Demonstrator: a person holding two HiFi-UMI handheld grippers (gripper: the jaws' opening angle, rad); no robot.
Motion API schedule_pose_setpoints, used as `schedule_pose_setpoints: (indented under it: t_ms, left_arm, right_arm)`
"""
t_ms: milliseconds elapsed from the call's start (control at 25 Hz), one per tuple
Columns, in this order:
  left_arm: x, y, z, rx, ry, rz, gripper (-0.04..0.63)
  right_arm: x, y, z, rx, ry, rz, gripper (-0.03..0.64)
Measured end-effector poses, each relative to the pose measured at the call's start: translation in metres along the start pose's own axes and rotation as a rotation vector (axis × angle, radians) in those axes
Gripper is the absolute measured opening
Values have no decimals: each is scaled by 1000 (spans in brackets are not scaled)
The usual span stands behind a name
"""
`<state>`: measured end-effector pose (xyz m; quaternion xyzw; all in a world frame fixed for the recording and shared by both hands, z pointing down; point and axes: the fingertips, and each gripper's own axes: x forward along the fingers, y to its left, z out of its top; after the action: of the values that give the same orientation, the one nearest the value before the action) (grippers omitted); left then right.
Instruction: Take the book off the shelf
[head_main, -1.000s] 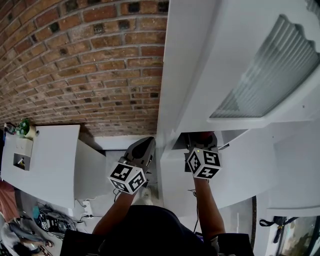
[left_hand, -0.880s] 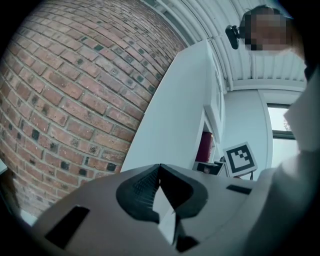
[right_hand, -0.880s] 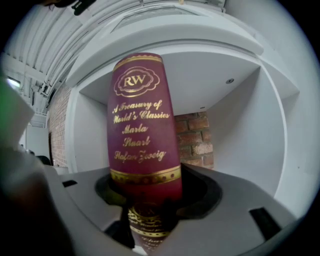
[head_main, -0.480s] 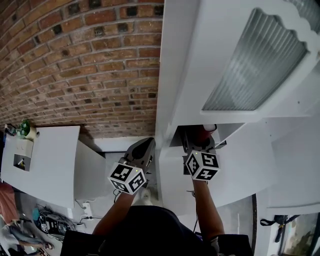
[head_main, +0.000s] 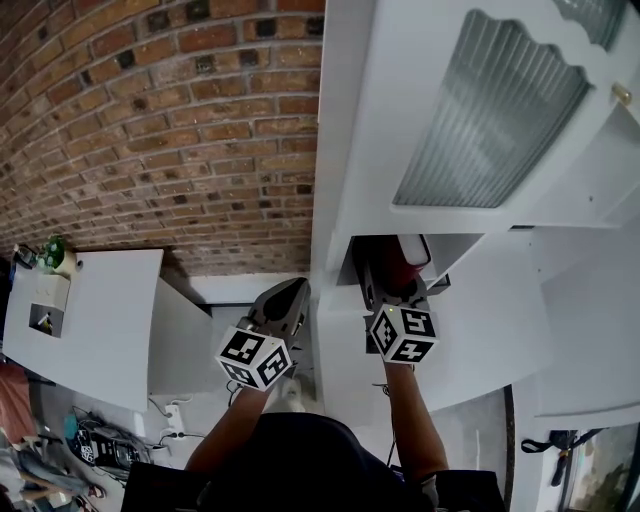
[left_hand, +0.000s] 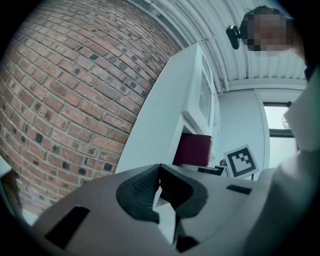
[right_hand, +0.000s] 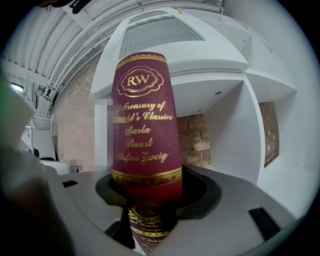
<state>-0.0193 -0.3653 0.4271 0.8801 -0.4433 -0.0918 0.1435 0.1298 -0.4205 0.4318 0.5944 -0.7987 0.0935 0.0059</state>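
A maroon book (right_hand: 145, 125) with gold lettering on its spine stands upright between the jaws of my right gripper (right_hand: 150, 192), which is shut on its lower end. In the head view the book (head_main: 397, 264) sits at the mouth of the white cabinet's open shelf (head_main: 458, 256), with my right gripper (head_main: 390, 287) just under it. My left gripper (head_main: 283, 298) hangs beside the cabinet's left side, apart from the book, shut on nothing. The left gripper view shows its shut jaws (left_hand: 159, 192) and the book (left_hand: 193, 150) beyond them.
A ribbed glass door (head_main: 490, 110) is above the shelf opening. A brick wall (head_main: 170, 130) runs to the left of the cabinet. A white table (head_main: 90, 320) stands at lower left, with cables (head_main: 100, 440) on the floor below it.
My right gripper has drawn back slightly with the book, and more of the book shows at the shelf mouth. The left gripper has stayed in place.
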Motion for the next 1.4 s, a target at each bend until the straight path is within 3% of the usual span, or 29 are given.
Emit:
schedule_pose_setpoints:
  t_ms: [920,1400]
  left_arm:
    - [-38,-71,-13,8,-26,-17,17]
    - [-60,-104,-32,29,-25,16,17]
  right_arm:
    - [-83,3,-9,-9,7,45,245]
    - [-128,-3,-16,-10,-2,83,245]
